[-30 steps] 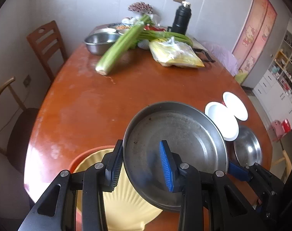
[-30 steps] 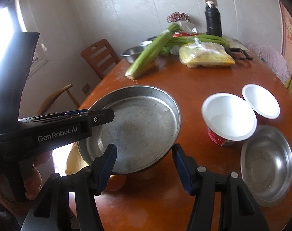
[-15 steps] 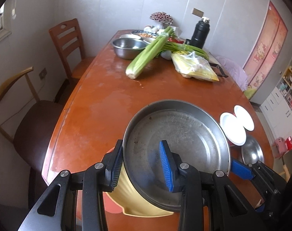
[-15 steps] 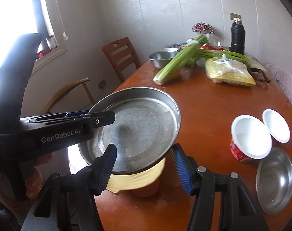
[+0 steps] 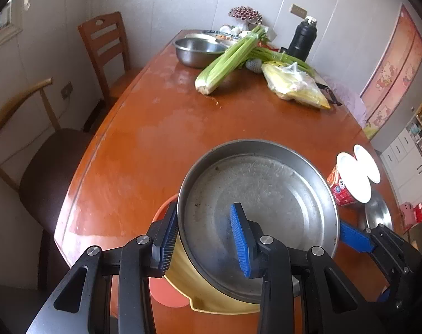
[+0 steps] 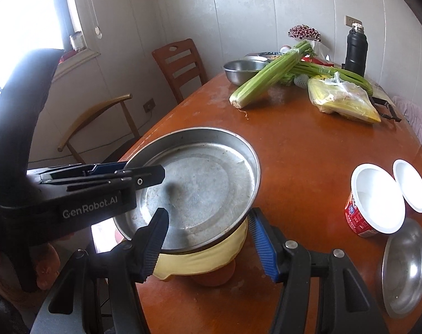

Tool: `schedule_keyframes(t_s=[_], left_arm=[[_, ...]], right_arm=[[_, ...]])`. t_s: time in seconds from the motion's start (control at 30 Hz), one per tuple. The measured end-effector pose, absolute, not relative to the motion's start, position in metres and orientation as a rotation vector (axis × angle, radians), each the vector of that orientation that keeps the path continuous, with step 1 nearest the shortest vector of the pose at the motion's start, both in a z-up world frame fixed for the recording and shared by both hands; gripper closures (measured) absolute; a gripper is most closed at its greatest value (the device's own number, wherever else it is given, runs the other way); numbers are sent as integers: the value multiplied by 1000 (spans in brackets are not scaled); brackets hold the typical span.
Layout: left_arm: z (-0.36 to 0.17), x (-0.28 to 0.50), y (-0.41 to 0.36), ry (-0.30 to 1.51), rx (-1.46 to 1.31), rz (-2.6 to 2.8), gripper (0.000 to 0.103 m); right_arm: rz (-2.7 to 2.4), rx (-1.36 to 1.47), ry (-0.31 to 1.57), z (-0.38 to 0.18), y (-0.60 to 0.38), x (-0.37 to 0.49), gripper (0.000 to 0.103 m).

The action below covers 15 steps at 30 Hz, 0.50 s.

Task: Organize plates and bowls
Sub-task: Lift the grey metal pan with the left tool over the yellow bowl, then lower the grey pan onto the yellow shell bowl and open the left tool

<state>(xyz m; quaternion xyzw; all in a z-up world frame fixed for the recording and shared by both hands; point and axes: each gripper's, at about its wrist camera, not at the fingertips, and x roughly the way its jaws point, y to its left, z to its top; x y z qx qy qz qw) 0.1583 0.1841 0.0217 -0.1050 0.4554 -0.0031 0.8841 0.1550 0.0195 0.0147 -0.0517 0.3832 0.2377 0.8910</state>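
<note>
1. Over the last second the wide steel plate (image 5: 255,214) has travelled with both grippers toward the near end of the table (image 5: 155,144); far more bare tabletop now stretches beyond it than a second ago, and the chairs along the wall have come into sight.
2. The yellow dish (image 6: 200,258) under it, earlier spread broad and scalloped, now shows only as a rim peeking out below the steel, with an orange bowl (image 5: 166,292) beneath that.
3. The left gripper (image 5: 204,243) is clamped on the plate's near-left rim as before, one ribbed blue pad outside the wall and one inside on the scuffed floor.
4. The right gripper (image 6: 208,243) has its jaws spread wide, straddling the plate's near edge; I cannot tell whether the pads touch the metal.
5. The plate is round, shallow, dull grey and scratched, with a low upright wall, tilted slightly on the yellow dish.
6. To the right stand a red paper cup (image 6: 375,203) with a glossy white inside, its white lid (image 6: 410,185) touching it, and a small shiny steel dish (image 6: 405,267) just beside.
7. At the far end lie ridged celery stalks (image 5: 227,58), a crinkled plastic bag (image 5: 294,86), a deep steel bowl (image 5: 197,51) and a black flask (image 5: 302,40).
</note>
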Motion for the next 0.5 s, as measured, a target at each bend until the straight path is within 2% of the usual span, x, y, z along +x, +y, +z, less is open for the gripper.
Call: schedule_keyframes(t_s=[0.5], left_arm=[[-6, 155, 189, 987, -241, 11, 66]], right_arm=[[495, -170, 845, -11, 31, 165, 43]])
